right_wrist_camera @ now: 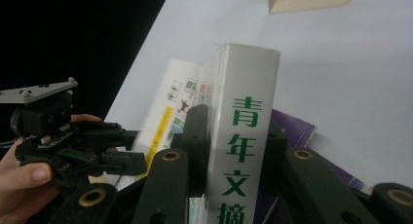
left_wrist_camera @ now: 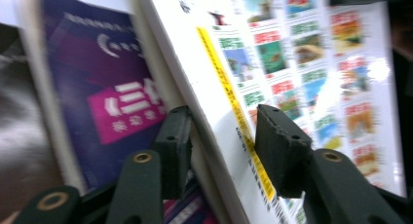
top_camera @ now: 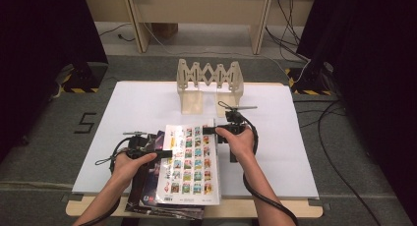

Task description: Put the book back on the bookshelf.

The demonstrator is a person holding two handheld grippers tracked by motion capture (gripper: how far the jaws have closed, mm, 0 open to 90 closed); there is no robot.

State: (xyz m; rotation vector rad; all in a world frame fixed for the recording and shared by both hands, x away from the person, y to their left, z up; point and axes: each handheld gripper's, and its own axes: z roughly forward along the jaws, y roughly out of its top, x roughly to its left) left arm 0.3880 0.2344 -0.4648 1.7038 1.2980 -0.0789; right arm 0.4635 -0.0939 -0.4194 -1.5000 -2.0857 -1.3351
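A thick white book (top_camera: 189,162), its cover full of small colour pictures, rests on a stack of magazines near the table's front edge. My right gripper (top_camera: 209,130) is at its far right corner. In the right gripper view the right gripper (right_wrist_camera: 236,121) is shut on the book's spine (right_wrist_camera: 248,73), which bears green characters, with a pad on each side. My left gripper (top_camera: 164,153) is at the book's left edge. There the left gripper (left_wrist_camera: 221,119) is open, and the book's edge (left_wrist_camera: 292,63) runs between the jaws with a gap. The left gripper (right_wrist_camera: 136,148) also appears beyond the book.
A purple magazine (left_wrist_camera: 112,87) lies under the book, atop a darker stack (top_camera: 147,196) that overhangs the front edge. A wooden accordion rack (top_camera: 210,83) stands at the back of the white sheet (top_camera: 275,152). Dark curtains flank the table.
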